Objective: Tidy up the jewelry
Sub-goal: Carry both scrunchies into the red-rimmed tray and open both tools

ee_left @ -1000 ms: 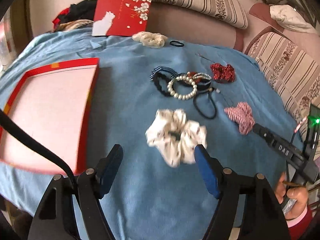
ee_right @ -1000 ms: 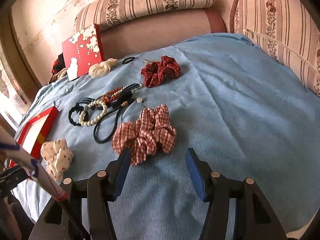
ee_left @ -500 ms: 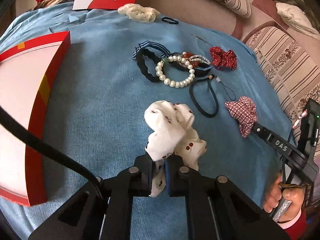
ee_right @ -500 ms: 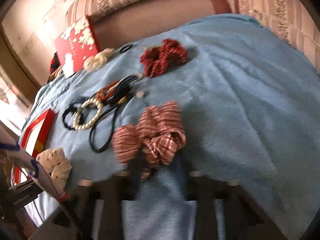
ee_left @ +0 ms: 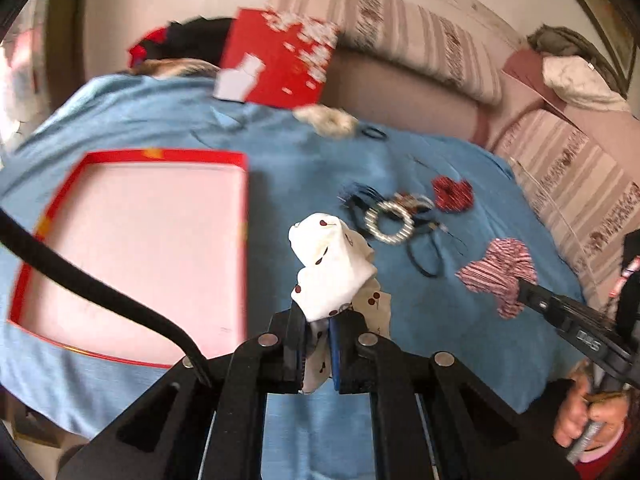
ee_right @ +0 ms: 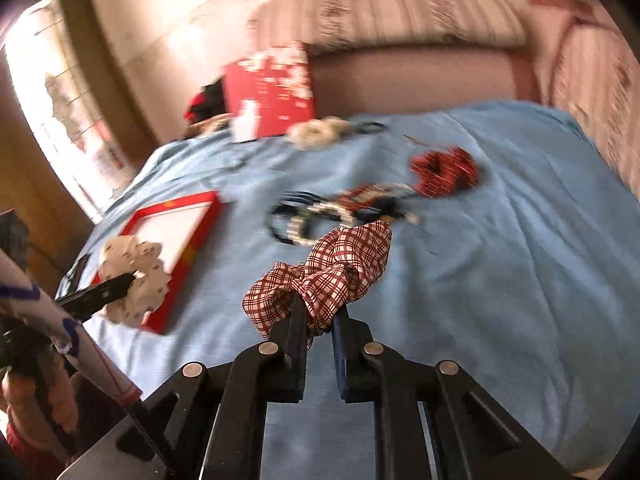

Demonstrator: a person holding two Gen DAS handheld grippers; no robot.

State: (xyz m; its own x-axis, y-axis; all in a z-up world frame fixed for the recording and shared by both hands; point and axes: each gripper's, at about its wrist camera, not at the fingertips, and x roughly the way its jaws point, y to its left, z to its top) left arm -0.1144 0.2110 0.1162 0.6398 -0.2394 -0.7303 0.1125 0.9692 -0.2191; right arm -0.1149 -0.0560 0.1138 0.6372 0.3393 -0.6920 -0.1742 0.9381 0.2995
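Note:
My left gripper (ee_left: 318, 322) is shut on a white cherry-print scrunchie (ee_left: 332, 268) and holds it above the blue blanket, right of the open red box (ee_left: 140, 240). My right gripper (ee_right: 320, 318) is shut on a red plaid scrunchie (ee_right: 336, 268), lifted off the blanket; it also shows in the left wrist view (ee_left: 500, 270). The white scrunchie appears in the right wrist view (ee_right: 132, 276) near the red box (ee_right: 172, 228). A pearl bracelet (ee_left: 390, 222) lies among black hair ties (ee_left: 424, 258).
A dark red scrunchie (ee_left: 454, 194), a cream scrunchie (ee_left: 328, 118) and a small black tie (ee_left: 374, 133) lie farther back. The red box lid (ee_left: 280, 60) leans on the sofa back. Striped cushions (ee_left: 580, 184) border the blanket on the right.
Both grippers closed on their scrunchies and lifted them off the blanket. The left one has swung towards the red box.

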